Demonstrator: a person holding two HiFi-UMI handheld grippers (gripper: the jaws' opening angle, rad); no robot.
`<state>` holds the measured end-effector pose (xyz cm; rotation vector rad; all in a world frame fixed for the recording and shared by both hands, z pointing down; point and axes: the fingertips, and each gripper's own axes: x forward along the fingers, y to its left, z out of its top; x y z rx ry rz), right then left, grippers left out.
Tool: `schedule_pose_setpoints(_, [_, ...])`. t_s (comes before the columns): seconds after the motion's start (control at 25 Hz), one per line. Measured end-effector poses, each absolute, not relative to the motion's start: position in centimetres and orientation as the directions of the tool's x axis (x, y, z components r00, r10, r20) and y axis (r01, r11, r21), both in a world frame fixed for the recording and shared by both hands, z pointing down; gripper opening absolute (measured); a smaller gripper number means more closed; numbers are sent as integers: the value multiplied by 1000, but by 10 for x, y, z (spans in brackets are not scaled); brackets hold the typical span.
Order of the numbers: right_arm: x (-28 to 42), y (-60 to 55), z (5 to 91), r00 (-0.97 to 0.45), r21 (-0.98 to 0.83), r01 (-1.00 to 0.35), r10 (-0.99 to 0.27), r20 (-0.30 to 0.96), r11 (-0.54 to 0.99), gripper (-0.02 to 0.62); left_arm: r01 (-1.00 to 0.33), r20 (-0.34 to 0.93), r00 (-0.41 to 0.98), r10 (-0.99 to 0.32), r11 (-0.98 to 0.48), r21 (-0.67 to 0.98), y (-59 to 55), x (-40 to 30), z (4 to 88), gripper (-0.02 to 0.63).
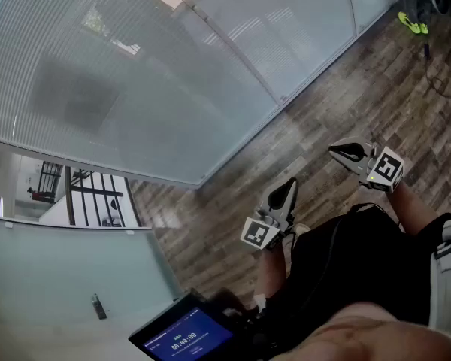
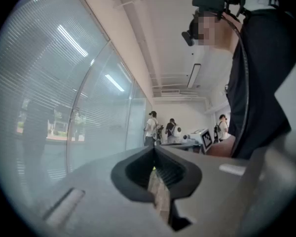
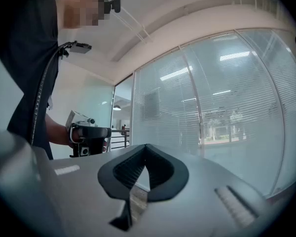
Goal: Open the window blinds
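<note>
Wood-plank floor (image 1: 338, 96) bears a yellow-green object (image 1: 412, 24) and a dark cable (image 1: 426, 51)

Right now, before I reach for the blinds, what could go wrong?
1. The left gripper and right gripper both have their jaws shut and empty, away from the blinds. No cord or wand shows, so you may grab at nothing.
2. Reflections on the blinds suggest glass in front; the jaws could strike it.
3. A cable lies on the floor nearby, a possible trip.
</note>
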<state>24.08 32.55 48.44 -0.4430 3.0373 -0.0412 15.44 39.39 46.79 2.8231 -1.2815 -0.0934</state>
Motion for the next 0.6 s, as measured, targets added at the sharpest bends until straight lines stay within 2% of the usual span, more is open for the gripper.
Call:
schedule_pose_setpoints(0.24, [246, 329, 485, -958, -28, -280, -282, -61, 959, 6, -735, -42, 673, -739, -674, 75, 396, 162, 465, 2])
schedule_pose_setpoints(0.4, [250, 328, 481, -956, -52, -281, -284, -70, 958, 5, -771, -57, 631, -774, -634, 57, 394, 153, 459, 2])
schedule_pose_setpoints(0.6, [248, 341, 481, -974, -76, -204, -210, -83, 976, 6, -787, -62, 612, -788, -615, 56, 394, 151, 460, 2])
